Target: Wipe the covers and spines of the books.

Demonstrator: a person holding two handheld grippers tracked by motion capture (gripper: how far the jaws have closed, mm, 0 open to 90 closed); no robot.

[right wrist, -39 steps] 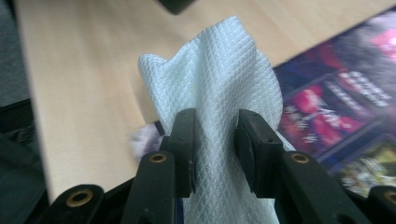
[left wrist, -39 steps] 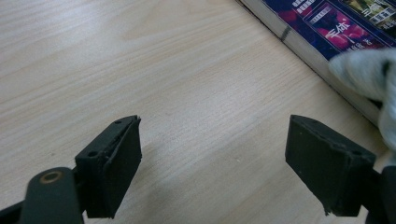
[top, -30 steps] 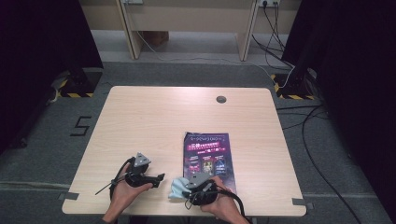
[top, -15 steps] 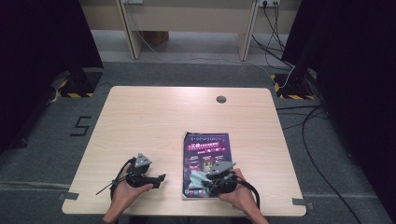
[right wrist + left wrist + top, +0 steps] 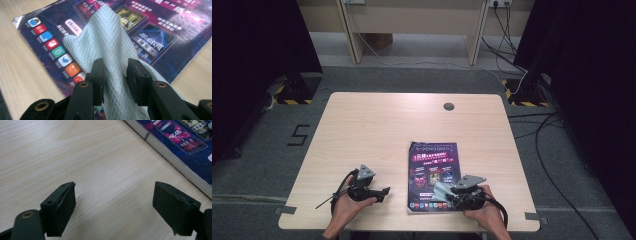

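A purple-covered book [image 5: 433,175] lies flat on the wooden table [image 5: 377,135], near its front edge. My right gripper [image 5: 451,195] is shut on a pale quilted cloth [image 5: 107,52], which bunches between the jaws and drapes onto the book cover [image 5: 155,32]. In the high view the cloth [image 5: 443,190] rests on the book's lower right part. My left gripper [image 5: 384,192] stands open over bare wood to the left of the book, nothing between its fingers [image 5: 61,207]. The book's edge [image 5: 172,157] shows at the upper right of the left gripper view.
A small round grommet [image 5: 448,106] sits near the table's far edge. Cables and yellow-black striped bases [image 5: 519,95] lie on the floor beyond the table. Desk legs [image 5: 349,30] stand farther back.
My right gripper has slid to the right across the book's lower part, dragging the cloth with it. The left gripper has stayed where it was.
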